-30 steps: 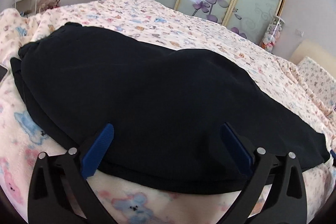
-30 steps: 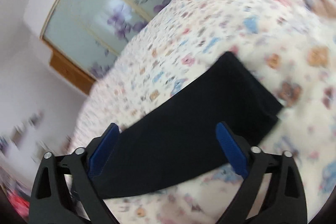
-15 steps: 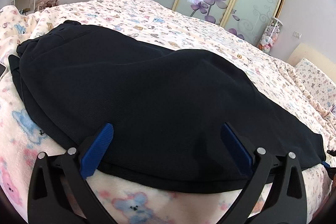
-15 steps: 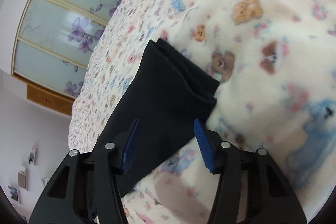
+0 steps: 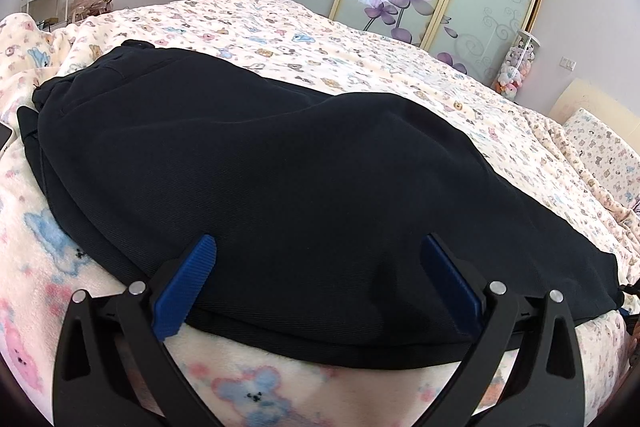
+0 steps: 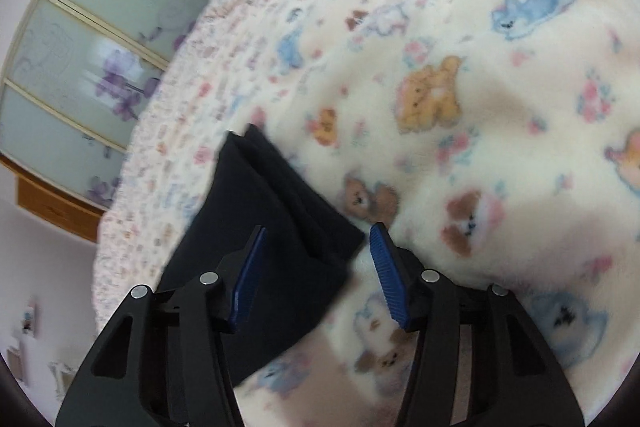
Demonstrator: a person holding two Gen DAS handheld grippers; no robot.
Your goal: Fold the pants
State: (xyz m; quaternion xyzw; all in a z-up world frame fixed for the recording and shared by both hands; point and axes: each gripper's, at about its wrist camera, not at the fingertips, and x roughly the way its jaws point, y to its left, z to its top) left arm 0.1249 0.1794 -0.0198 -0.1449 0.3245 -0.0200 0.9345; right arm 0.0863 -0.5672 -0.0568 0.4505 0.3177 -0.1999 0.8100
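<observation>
Fingers (image 6: 384,267) of right gripper (image 6: 314,255) half-spread, just narrowed, straddling the hem corner of dark pants (image 6: 276,227), not yet pinching. Left gripper (image 5: 316,267) spread wide over pants (image 5: 260,167) lying folded lengthwise on the bed (image 5: 400,75). Soft, limp, light cloth, likely saggy; best pinched through both layers at hem corners.
</observation>
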